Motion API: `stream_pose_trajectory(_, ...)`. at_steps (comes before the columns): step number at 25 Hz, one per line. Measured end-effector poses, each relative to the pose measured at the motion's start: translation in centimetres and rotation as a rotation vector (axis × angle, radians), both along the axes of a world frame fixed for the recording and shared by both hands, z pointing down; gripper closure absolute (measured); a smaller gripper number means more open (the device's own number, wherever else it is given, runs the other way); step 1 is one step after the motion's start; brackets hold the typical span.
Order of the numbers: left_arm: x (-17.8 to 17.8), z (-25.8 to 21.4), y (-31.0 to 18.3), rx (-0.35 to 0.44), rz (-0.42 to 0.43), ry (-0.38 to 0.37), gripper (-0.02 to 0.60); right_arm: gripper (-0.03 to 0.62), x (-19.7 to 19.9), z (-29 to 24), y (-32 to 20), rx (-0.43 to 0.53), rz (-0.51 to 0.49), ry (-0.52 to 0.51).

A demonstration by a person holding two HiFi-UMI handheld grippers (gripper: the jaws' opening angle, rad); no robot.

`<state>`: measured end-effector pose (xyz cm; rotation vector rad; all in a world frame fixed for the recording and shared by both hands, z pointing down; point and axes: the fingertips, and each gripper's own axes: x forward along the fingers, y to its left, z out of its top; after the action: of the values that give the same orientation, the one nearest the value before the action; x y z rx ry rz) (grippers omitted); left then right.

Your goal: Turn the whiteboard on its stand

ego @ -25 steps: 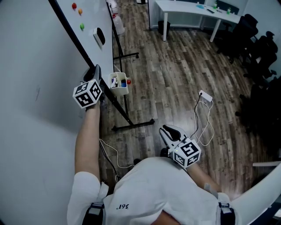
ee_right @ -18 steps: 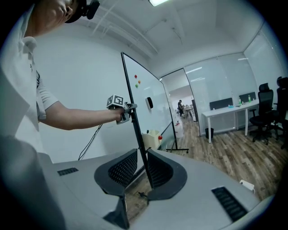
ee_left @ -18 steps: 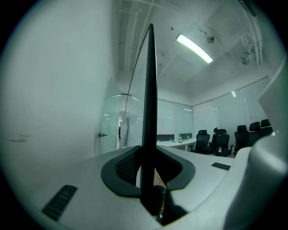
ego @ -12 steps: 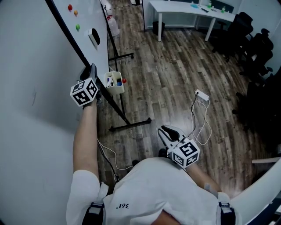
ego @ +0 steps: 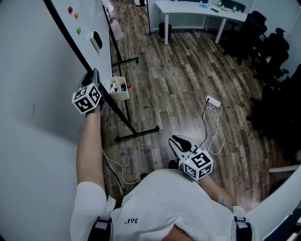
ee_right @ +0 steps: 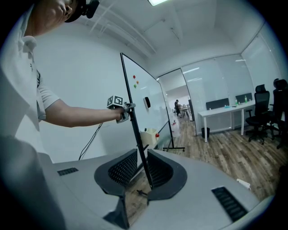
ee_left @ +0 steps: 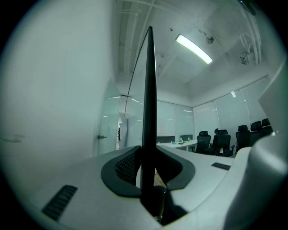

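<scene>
The left tool (ego: 95,77) is clamped on the black side edge of the whiteboard (ego: 87,19) — the frame runs straight up between its pads. The board sits on its stand (ego: 136,133), with a white marker box (ego: 117,89) just beside that tool. The right tool (ego: 180,141) hangs well apart, close to the person's body — jaws parted, nothing between them.

in the head view our left gripper (ego: 92,75), fingers (ee_left: 126,167) on the black edge of the whiteboard (ego: 89,23), has drifted a little left and up, the edge with it; the white tub (ego: 117,89), the magnets (ego: 70,9) and the far table (ego: 183,7) have slid left too.
</scene>
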<state>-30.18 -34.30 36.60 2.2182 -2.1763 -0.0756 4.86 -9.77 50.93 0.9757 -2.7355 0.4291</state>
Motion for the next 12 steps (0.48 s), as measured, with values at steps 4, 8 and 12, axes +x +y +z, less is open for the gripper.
stream_pose_trajectory(4, -0.3, 0.4, -0.6, 0.005, 0.001, 0.002, 0.491, 0.522, 0.4, 0.5, -0.2, 0.002, 0.018, 0.005)
stream_pose_trajectory(8, -0.4, 0.9, -1.5, 0.009, 0.003, 0.002, 0.491, 0.522, 0.8, 1.1, -0.9, 0.002, 0.036, 0.007)
stream_pose_trajectory(12, -0.4, 0.4, -2.3, 0.009, 0.007, 0.004, 0.491, 0.522, 0.9, 0.6, -1.3, 0.002, 0.043, 0.007)
